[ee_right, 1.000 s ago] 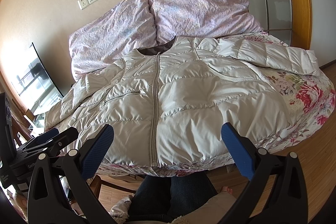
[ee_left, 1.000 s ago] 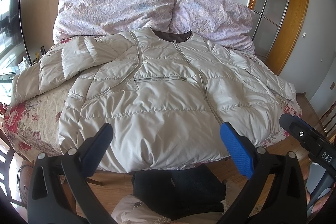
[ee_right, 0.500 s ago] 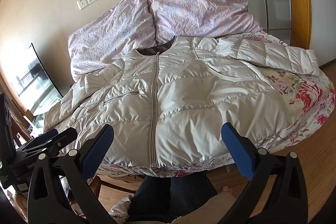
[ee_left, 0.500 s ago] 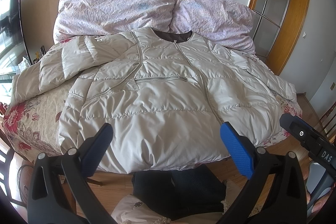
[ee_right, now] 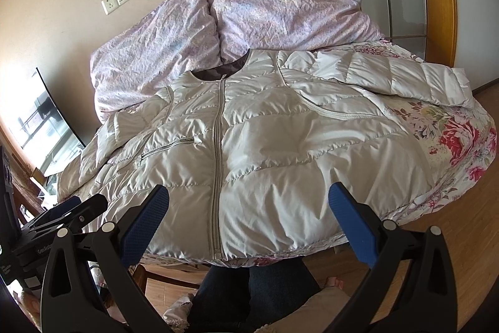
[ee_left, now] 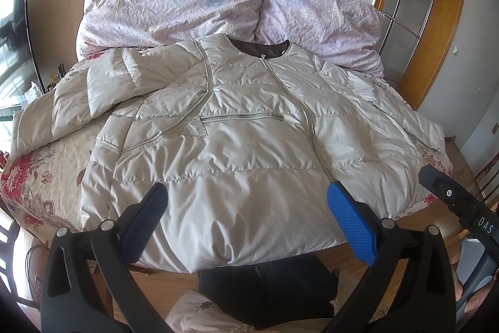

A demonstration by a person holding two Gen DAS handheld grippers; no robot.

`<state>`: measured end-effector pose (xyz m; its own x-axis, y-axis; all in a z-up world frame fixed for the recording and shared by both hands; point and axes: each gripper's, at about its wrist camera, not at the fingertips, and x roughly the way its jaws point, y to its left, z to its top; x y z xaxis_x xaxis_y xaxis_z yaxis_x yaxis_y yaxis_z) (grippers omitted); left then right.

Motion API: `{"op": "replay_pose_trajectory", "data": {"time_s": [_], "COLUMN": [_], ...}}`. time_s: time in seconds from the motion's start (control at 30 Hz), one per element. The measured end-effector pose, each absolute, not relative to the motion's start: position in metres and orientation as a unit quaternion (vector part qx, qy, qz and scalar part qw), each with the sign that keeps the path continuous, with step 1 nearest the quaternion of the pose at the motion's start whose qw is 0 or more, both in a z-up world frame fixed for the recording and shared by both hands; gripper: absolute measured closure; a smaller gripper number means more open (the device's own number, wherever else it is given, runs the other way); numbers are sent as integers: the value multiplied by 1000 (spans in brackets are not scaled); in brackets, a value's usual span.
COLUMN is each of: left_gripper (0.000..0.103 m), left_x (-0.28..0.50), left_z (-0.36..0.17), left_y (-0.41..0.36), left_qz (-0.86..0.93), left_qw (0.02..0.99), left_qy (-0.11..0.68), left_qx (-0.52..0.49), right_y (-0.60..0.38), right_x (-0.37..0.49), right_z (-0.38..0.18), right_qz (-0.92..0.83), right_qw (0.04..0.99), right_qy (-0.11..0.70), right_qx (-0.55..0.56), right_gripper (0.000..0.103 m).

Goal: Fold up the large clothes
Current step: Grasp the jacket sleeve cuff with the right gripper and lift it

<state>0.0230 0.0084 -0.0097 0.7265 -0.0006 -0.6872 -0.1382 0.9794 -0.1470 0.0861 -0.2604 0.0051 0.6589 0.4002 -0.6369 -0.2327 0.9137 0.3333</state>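
A pale quilted jacket [ee_left: 237, 145] lies front up, zipped, spread flat on a floral bed [ee_left: 40, 177], collar toward the pillows [ee_left: 174, 2] at 12 o'clock, hem at the near edge. Its long axis runs 12 to 6, straight away from both claws. The left claw [ee_left: 246, 220] and right claw [ee_right: 249, 217] hover just short of the hem, both spread wide and empty. One sleeve [ee_left: 78, 102] reaches toward 9 o'clock, nearer the left claw; the other sleeve [ee_right: 405, 77] stretches toward 2 o'clock, nearer the right claw. No fold appears to have been made yet.
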Motion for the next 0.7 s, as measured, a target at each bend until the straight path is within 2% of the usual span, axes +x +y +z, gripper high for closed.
{"op": "replay_pose_trajectory", "data": {"time_s": [0.3,0.6,0.7], "left_gripper": [2,2,2], "left_x": [50,80,87], "left_z": [-21,-37,-40], "left_y": [20,38,43], "left_qz": [23,-38,-45], "left_qw": [915,898,897], "left_qy": [388,407,406], "left_qx": [-111,-160,-171], "right_y": [-318,-470,-513], "right_x": [141,208,224], "right_z": [-4,-49,-67], "right_qz": [72,-46,-81], "right_qw": [917,843,811], "right_qy": [349,347,340], "right_qx": [179,408,468], "right_gripper": [1,1,16]}}
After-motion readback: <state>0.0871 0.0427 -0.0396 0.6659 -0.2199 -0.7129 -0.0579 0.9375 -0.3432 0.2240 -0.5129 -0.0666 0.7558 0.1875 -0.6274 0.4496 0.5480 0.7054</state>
